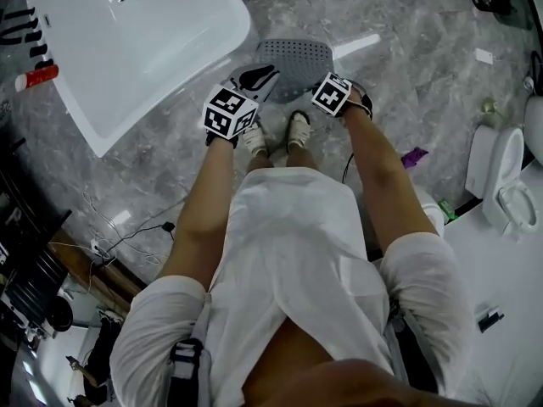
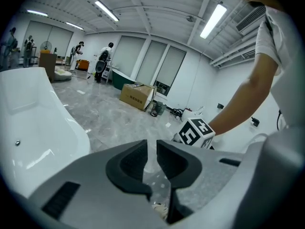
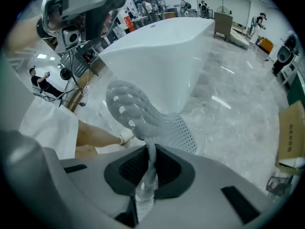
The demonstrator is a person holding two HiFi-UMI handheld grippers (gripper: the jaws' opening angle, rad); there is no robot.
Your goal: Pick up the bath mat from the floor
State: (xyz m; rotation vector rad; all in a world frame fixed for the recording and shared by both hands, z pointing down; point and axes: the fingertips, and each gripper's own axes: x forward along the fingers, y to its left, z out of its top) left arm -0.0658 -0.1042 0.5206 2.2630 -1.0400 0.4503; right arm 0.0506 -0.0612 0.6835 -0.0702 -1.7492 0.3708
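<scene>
— Over the grey floor (image 1: 407, 49), just beside the bathtub (image 1: 127, 49): where is the bath mat?

— Off the ground, I'd say. The bath mat (image 3: 138, 111) hangs in front of my shoes (image 1: 276, 134), held up between the two tools. My right gripper (image 3: 150, 159) is clenched on one edge. The sheet runs straight through its jaws and flops over beyond them, with its holes showing.

— And the left one?

— The left gripper (image 2: 151, 152) has its jaws almost together, with a thin pale strip pinched in the slit. I take that strip for the mat's other edge, because in the head view this tool sits right at the mat's left side.

— Why two grips?

— The mat is soft and floppy. Held at one point, I judge it would fold and trail. Pinched at two sides, it hangs spread and clear of the floor. It sits low and in front of me, apart from the tub wall, so nothing should snag.

— Any writing to read?

— Very little. The cardboard box (image 2: 137, 95) in the left gripper view carries dark print, but it is too small to read. The cube (image 1: 229, 113) on each tool shows only black-and-white square patterns, no words. The mat itself looks plain.
</scene>
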